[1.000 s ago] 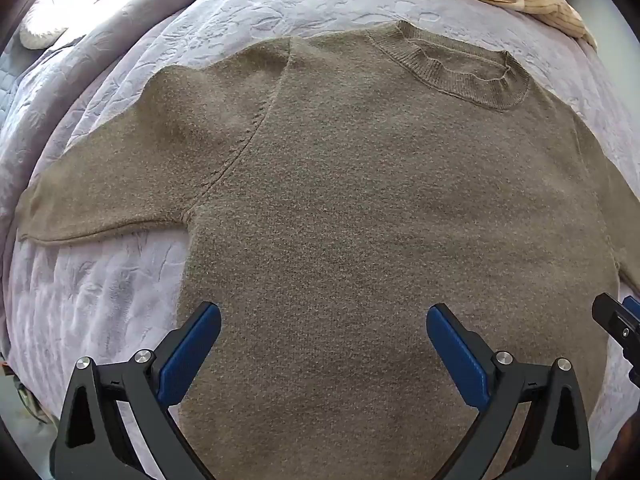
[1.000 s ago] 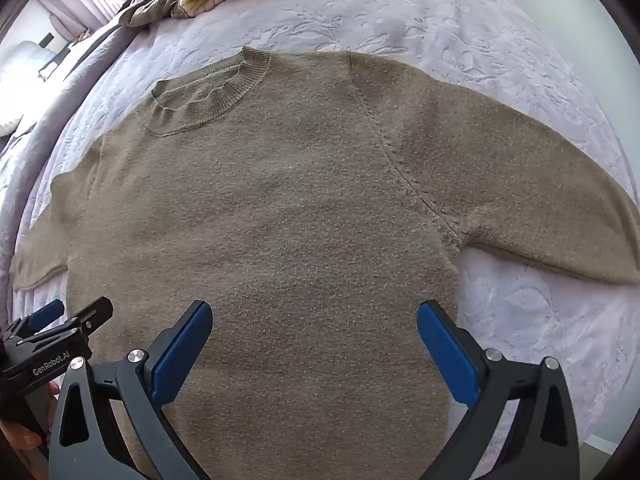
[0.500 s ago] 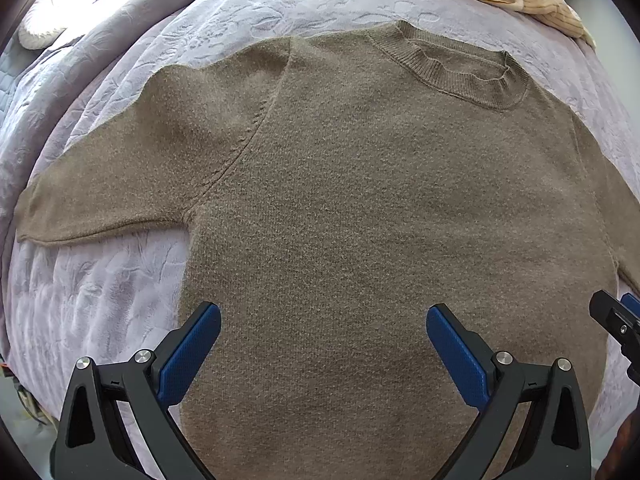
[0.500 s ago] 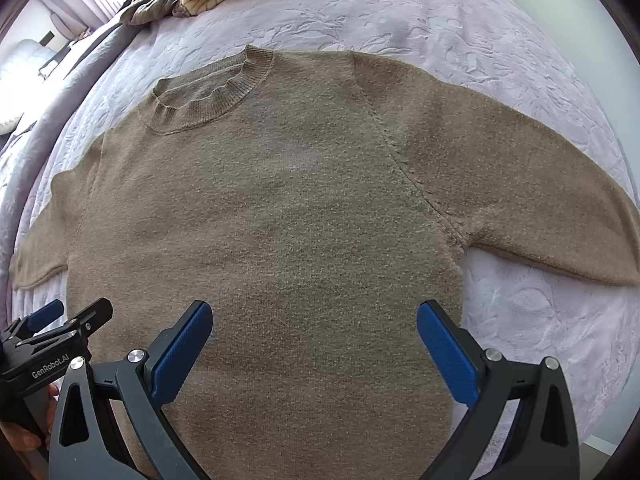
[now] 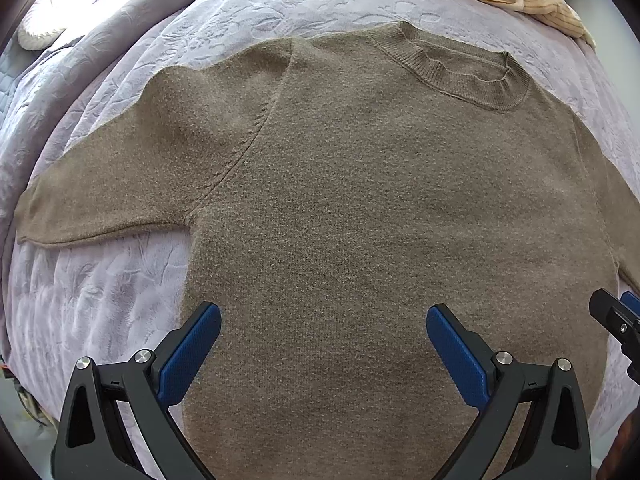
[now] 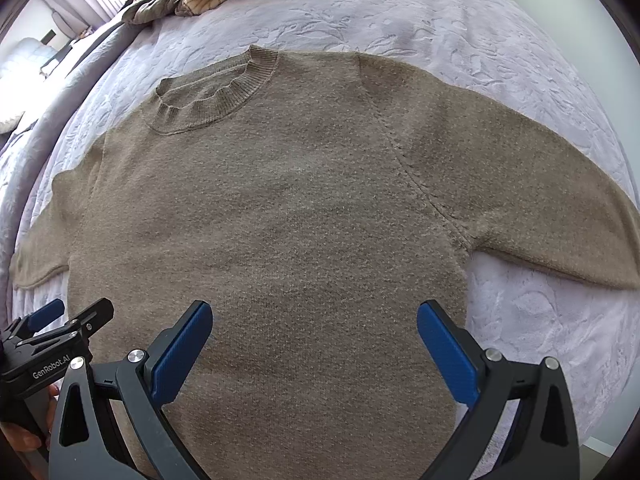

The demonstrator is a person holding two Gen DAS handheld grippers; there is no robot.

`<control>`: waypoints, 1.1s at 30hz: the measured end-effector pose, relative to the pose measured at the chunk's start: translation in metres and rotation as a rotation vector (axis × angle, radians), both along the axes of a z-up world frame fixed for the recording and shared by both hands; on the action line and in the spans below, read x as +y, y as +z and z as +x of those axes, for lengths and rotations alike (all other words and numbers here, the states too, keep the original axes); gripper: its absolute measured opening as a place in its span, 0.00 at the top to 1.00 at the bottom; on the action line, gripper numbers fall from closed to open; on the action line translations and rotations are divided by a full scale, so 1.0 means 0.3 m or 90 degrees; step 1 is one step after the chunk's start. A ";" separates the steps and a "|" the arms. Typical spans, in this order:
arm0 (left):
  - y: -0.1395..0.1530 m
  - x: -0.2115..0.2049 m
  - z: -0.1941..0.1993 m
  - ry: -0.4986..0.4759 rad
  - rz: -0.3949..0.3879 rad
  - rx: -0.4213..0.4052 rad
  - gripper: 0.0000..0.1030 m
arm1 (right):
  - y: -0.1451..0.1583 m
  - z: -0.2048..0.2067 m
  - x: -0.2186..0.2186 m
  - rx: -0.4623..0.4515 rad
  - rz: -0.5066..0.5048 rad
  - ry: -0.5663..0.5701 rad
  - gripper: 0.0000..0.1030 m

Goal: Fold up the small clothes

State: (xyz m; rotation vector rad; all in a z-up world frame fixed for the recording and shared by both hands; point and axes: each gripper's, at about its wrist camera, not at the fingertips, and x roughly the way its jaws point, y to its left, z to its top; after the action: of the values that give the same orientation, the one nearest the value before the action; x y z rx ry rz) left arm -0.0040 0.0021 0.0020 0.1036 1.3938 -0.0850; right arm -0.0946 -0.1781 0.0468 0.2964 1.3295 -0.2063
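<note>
Nothing moved: sweater [image 5: 360, 220] flat; both grippers spread wide, empty; left gripper [image 6: 60, 344] marked "GenRobot.AI".

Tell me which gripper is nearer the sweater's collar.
Neither clearly. Left gripper and right gripper both hover open over the lower body of the sweater, side by side; the collar lies at the far end.

Light: soft, even daylight, perhaps from the far left.
Glare: overexposed far-left corner.
Focus: sharp centre.
Edges: strong fisheye bending, dark corners.
</note>
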 end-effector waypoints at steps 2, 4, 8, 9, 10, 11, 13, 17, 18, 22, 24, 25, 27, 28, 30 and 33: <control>0.000 0.001 0.000 -0.001 0.000 -0.001 0.00 | 0.000 0.004 0.006 0.000 0.000 0.001 0.01; 0.000 0.001 0.000 -0.001 0.000 -0.001 0.00 | 0.001 0.004 0.006 0.001 0.000 0.001 0.01; -0.008 -0.001 -0.001 -0.002 -0.001 0.000 0.00 | 0.001 0.004 0.005 0.001 -0.001 0.001 0.01; -0.009 0.000 -0.003 -0.004 -0.002 0.000 0.00 | 0.001 0.005 0.008 0.001 -0.001 0.002 0.01; -0.010 0.002 -0.002 -0.004 -0.002 0.000 0.00 | 0.001 0.006 0.010 0.001 -0.002 0.003 0.01; -0.011 0.003 -0.001 -0.004 -0.002 0.000 0.00 | 0.001 0.007 0.014 0.001 -0.004 0.003 0.01; -0.012 0.005 0.001 -0.004 -0.002 -0.001 0.00 | 0.001 0.007 0.014 0.000 -0.008 0.006 0.01; -0.007 0.005 -0.002 -0.002 -0.003 0.004 0.00 | 0.000 0.009 0.018 -0.002 -0.009 0.007 0.01; -0.008 0.006 -0.002 -0.002 -0.002 0.005 0.00 | 0.000 0.008 0.016 -0.002 -0.008 0.007 0.01; -0.009 0.010 -0.002 -0.001 0.001 0.012 0.00 | -0.002 0.006 0.017 -0.001 -0.008 0.007 0.01; -0.009 0.011 -0.002 -0.001 0.000 0.009 0.00 | -0.005 0.002 0.019 0.000 -0.009 0.008 0.01; -0.009 0.011 -0.003 -0.001 0.000 0.009 0.00 | -0.006 -0.001 0.020 0.000 -0.010 0.008 0.01; -0.010 0.012 -0.005 0.000 -0.002 0.011 0.00 | -0.006 -0.002 0.022 0.001 -0.011 0.008 0.01; -0.011 0.014 -0.004 0.001 -0.002 0.015 0.00 | -0.007 -0.004 0.023 0.002 -0.011 0.008 0.01; -0.011 0.017 -0.004 0.001 -0.003 0.021 0.00 | -0.006 -0.005 0.027 0.002 -0.013 0.008 0.01; -0.009 0.022 -0.003 0.003 -0.008 0.033 0.00 | -0.004 -0.005 0.033 0.002 -0.015 0.009 0.01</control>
State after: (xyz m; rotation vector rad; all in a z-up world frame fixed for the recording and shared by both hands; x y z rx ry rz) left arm -0.0050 0.0085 -0.0007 0.0887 1.4448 -0.0923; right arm -0.0960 -0.1682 0.0456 0.2672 1.3306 -0.2105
